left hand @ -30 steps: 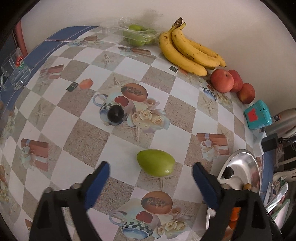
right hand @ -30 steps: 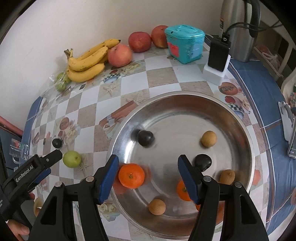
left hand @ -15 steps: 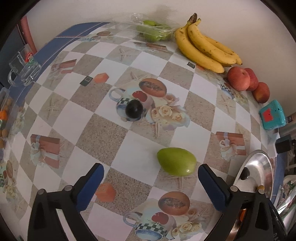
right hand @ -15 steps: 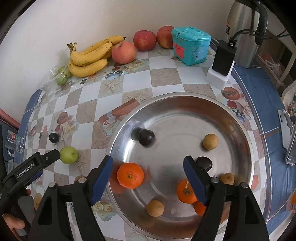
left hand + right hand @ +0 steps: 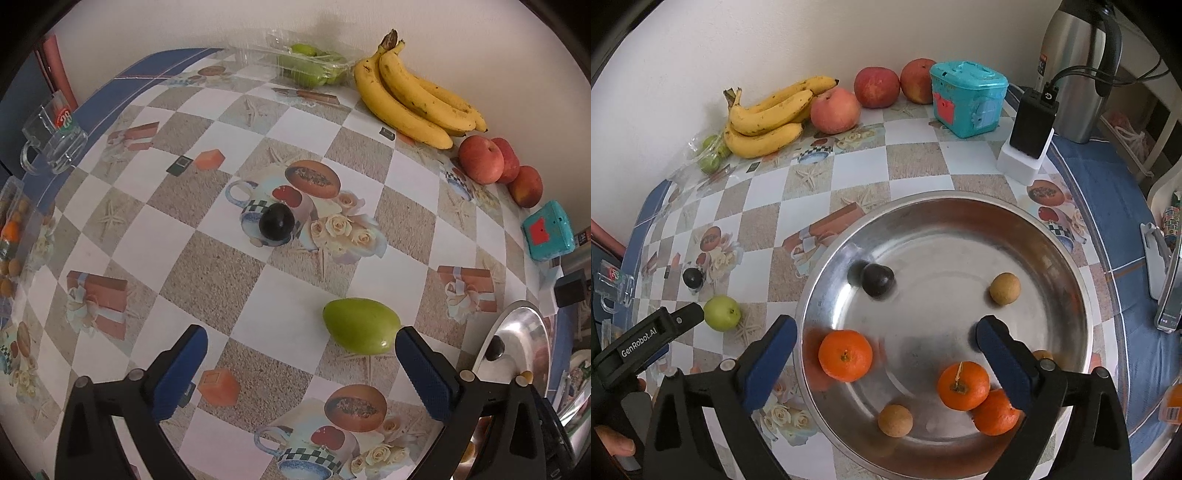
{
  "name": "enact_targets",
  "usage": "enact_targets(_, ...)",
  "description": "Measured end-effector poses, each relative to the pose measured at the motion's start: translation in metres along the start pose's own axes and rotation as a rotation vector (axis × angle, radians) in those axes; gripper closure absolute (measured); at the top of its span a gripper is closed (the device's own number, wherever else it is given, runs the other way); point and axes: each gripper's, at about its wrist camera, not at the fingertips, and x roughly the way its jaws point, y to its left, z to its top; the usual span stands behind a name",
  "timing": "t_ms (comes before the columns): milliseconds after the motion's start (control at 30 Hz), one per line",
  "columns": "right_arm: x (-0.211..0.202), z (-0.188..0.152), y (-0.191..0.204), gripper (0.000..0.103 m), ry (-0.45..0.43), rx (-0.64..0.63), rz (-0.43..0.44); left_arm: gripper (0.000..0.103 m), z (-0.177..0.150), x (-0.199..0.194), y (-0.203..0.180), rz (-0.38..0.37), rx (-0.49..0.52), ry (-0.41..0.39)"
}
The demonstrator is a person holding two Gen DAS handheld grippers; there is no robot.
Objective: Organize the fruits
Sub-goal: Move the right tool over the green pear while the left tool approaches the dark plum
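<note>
My left gripper (image 5: 300,339) is open over the checkered tablecloth. A green fruit (image 5: 362,325) lies just inside its right finger, untouched. Farther off sits a dark plum (image 5: 277,224). My right gripper (image 5: 886,328) hangs over the steel bowl (image 5: 1067,236) with its jaws opening and its pads pressing on nothing. In the bowl lie three oranges (image 5: 844,355), a dark plum (image 5: 878,280) and brown longans (image 5: 1004,288). Another dark fruit is mostly hidden behind the right finger. The green fruit (image 5: 722,313) also shows left of the bowl.
Bananas (image 5: 413,99), red apples (image 5: 480,164) and a bag of green fruits (image 5: 310,66) line the wall. A teal box (image 5: 967,98), a black charger (image 5: 1032,125) and a steel flask (image 5: 1075,70) stand behind the bowl. A glass mug (image 5: 55,140) sits at the left edge.
My right gripper's jaws have spread wider over the bowl, and its right finger now covers a dark fruit. The left gripper has tilted, so the green fruit now lies by its right finger.
</note>
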Motion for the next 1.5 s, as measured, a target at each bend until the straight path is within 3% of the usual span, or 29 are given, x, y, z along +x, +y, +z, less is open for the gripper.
enact_targets(167, 0.002, -0.001, 0.002, 0.005, 0.007, -0.004, -0.001, 0.0, 0.003, -0.003, 0.0, 0.004, 0.015, -0.01)
enact_targets(467, 0.006, -0.002, 0.015, 0.005, 0.024, -0.051, 0.011, 0.0, 0.012, -0.013, 0.002, 0.091, 0.141, -0.081)
enact_targets(567, 0.008, -0.004, 0.022, 0.005, 0.029, -0.068, 0.012, 0.0, 0.017, -0.021, 0.008, 0.151, 0.175, -0.13)
enact_targets(867, 0.009, -0.008, 0.054, 0.005, 0.024, -0.132, 0.048, 0.0, 0.031, -0.031, 0.032, 0.225, 0.177, -0.179)
enact_targets(1500, 0.033, -0.023, 0.122, 0.005, 0.054, -0.211, 0.138, 0.0, 0.041, -0.018, 0.058, 0.202, 0.164, -0.132)
